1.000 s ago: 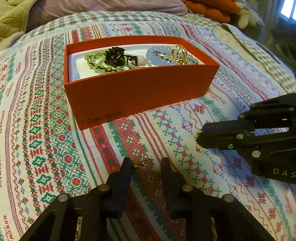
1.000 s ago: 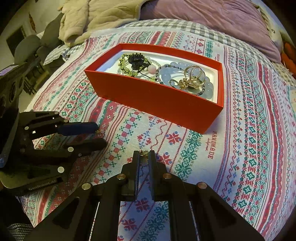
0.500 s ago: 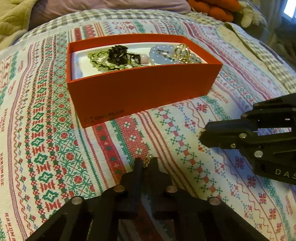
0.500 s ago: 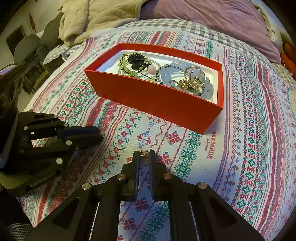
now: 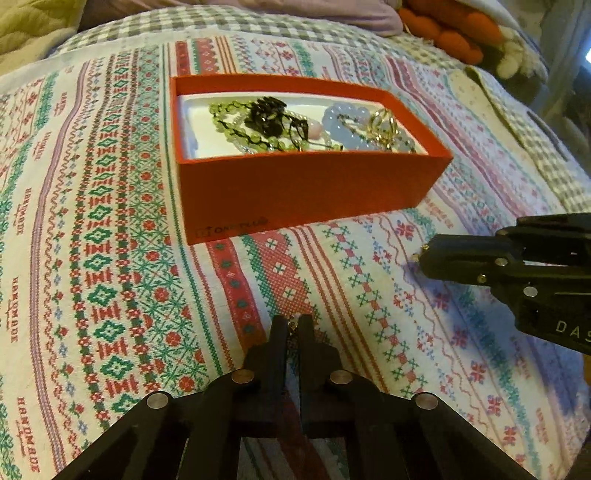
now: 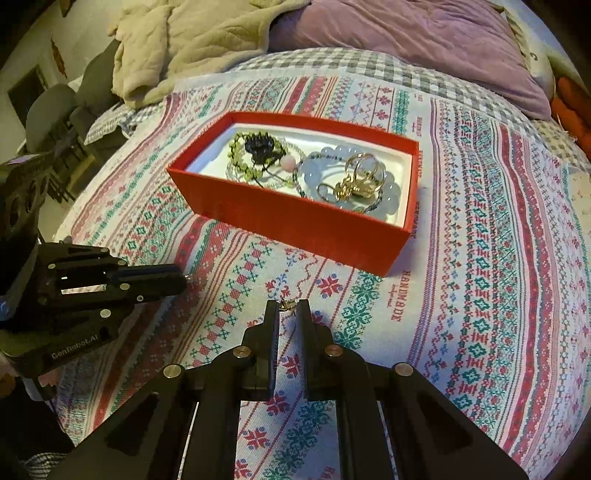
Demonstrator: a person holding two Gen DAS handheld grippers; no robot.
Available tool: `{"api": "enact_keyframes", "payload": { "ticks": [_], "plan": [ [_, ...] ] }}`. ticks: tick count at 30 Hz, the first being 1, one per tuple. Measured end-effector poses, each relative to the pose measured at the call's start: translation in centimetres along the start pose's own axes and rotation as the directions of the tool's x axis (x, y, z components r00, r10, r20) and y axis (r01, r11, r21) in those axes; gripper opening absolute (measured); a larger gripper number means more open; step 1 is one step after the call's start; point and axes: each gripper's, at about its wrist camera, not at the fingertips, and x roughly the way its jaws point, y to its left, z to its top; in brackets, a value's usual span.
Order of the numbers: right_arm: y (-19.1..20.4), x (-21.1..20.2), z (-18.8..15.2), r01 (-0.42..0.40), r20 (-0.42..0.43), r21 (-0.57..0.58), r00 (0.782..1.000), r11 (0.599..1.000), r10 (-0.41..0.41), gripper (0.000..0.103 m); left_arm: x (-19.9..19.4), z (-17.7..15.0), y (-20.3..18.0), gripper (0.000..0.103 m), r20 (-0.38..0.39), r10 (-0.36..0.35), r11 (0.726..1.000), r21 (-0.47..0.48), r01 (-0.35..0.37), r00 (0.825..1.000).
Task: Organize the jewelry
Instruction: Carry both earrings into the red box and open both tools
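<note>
A red box sits on the patterned bedspread and holds a green bead bracelet, a black piece, a blue bead bracelet and gold rings; it also shows in the right wrist view. My left gripper is shut on a small gold earring, in front of the box. My right gripper is shut on another small gold earring, to the right of the left one. Each gripper shows in the other's view.
The embroidered bedspread covers the bed. A purple pillow and a beige blanket lie beyond the box. An orange plush toy lies at the far right. A chair stands beside the bed at left.
My left gripper closed on the small gold earring and lifted off the bedspread, moving toward the box. My right gripper kept its earring and barely moved.
</note>
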Motion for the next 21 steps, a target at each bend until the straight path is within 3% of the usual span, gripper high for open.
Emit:
{"api": "enact_keyframes", "payload": {
  "ticks": [9,21],
  "plan": [
    [-0.3,-1.9,1.6,-0.009,0.045,0.019,0.999,1.0,0.008,0.009,-2.0,1.2,0.3,0.0,0.03,-0.005,1.0,-0.028,0.006,1.0],
    [-1.4,-4.0,5.0,-0.005,0.135,0.073,0.991,0.997,-0.005,0.009,-3.6,5.4,1.0,0.0,0.127,0.01,0.998,-0.059,-0.002,0.992]
  ]
}}
